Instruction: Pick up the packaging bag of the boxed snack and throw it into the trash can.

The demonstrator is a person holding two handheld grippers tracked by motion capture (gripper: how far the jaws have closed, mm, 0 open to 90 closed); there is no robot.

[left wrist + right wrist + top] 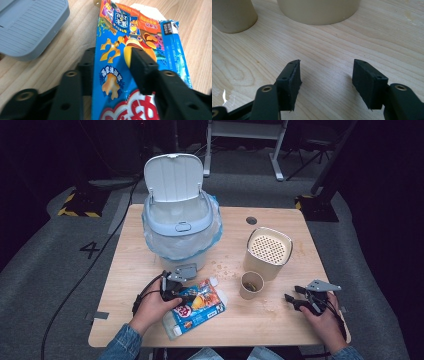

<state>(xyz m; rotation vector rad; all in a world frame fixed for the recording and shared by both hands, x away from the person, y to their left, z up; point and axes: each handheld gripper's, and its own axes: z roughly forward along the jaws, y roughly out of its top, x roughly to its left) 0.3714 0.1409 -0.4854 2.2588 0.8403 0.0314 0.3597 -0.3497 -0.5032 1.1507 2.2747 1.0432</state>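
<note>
The left gripper (186,296) lies across the near end of the blue carton (196,308), its jaws set on either side of the carton's width; in the left gripper view one jaw sits on the printed face and the other against the carton's edge, so the carton (130,65) is between them, though whether the pads truly press on it is hard to make out. The carton lies flat on the table (150,320), just in front of the bin (181,222) and touching nothing else but the gripper. Its torn white top end points away from the bin's pedal (30,27), and its lower end is cut off at the bottom of the left gripper view.

The right gripper (295,295) hovers well to the right of the bin, near the table's right edge, its jaws partly apart with nothing but bare wood between them. In the right gripper view the cup (232,15) and the canister (319,11) are cropped at the top, so only their bases show.

Counted: one bin with its lid (173,176) raised and a clear bag lining it, one carton, one paper cup (251,285), one beige canister (268,252) with a perforated top, two grippers. The cup's contents are too dark to identify. Crumbs (222,268) are scattered between the bin and the cup.
</note>
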